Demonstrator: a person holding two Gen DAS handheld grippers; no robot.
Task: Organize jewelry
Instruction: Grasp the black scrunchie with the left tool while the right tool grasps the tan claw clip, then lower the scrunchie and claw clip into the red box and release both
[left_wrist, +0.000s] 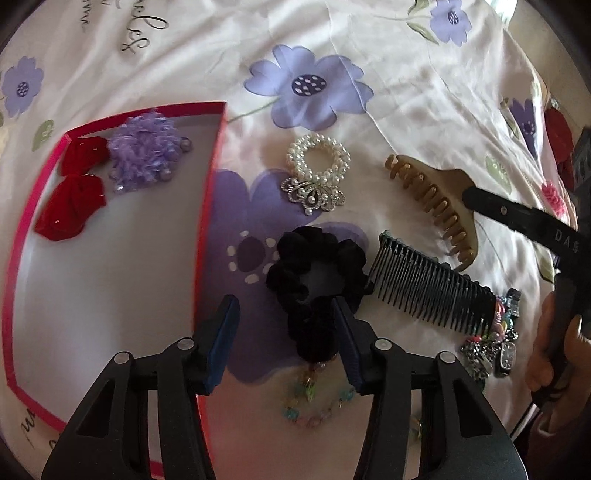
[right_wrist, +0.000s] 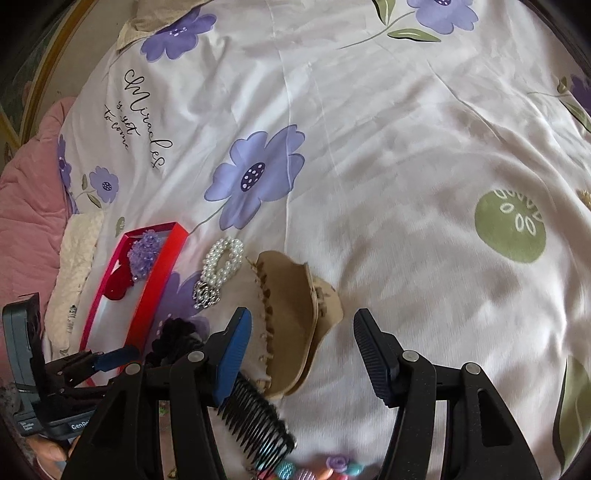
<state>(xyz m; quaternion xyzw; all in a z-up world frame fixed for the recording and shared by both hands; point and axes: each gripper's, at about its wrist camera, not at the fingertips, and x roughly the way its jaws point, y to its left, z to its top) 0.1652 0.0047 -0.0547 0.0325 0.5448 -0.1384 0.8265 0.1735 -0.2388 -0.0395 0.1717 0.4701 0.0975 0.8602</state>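
Note:
A red box (left_wrist: 212, 177) lies on the bed at left, holding red bows (left_wrist: 74, 199) and a purple scrunchie (left_wrist: 142, 155). My left gripper (left_wrist: 286, 332) is open, its right finger over a black scrunchie (left_wrist: 317, 266). A pearl bracelet with a silver brooch (left_wrist: 319, 166), a tan claw clip (left_wrist: 436, 203) and a black comb (left_wrist: 428, 291) lie to the right. My right gripper (right_wrist: 303, 354) is open just above the claw clip (right_wrist: 291, 314), with the comb (right_wrist: 258, 421) under its left finger. The box (right_wrist: 155, 288) and pearls (right_wrist: 221, 262) show left of it.
A beaded necklace (left_wrist: 314, 398) lies below the black scrunchie. A watch and charm pile (left_wrist: 495, 347) sits at the comb's right end. Coloured beads (right_wrist: 314, 469) lie by the right gripper's base. The flowered bedsheet (right_wrist: 406, 166) stretches beyond; a pink blanket (right_wrist: 26, 206) lies at left.

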